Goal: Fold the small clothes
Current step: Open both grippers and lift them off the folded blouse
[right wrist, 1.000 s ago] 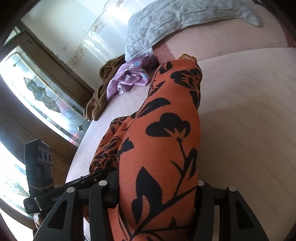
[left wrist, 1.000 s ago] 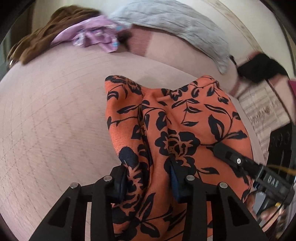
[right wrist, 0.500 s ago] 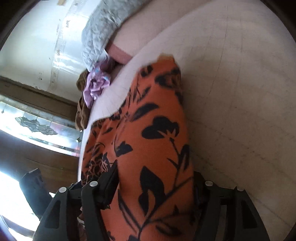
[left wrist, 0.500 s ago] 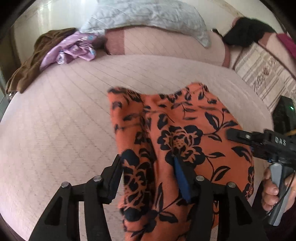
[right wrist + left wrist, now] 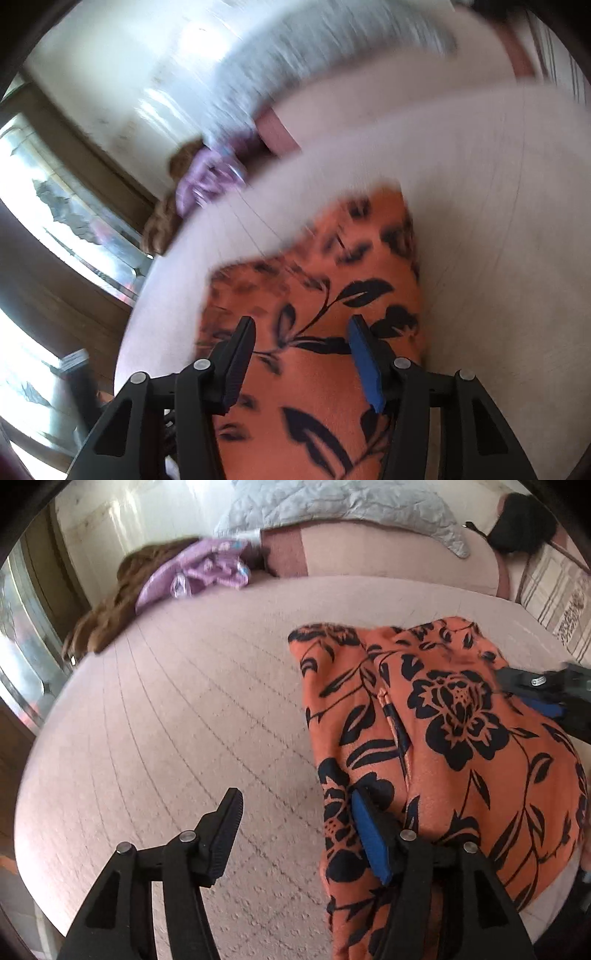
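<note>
- Bed [image 5: 192, 738]: pale pink quilted cover, stitched in a grid.
- Pillow [image 5: 399, 557]: pink, at the head of the bed.
- Quilt [image 5: 332, 502]: light grey-blue, draped over the pillow.
- Wall [image 5: 147, 520]: cream, glossy with daylight.
- Window [image 5: 66, 206]: patterned leaded glass, dark wooden frame, bright light coming through.
- Striped bedding [image 5: 554, 590]: beige and white, at the right edge.

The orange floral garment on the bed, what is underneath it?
The orange floral garment lies on the pink quilted bedspread, which shows bare all round it. Whether anything else is under the cloth cannot be seen; the fabric covers that patch.
</note>
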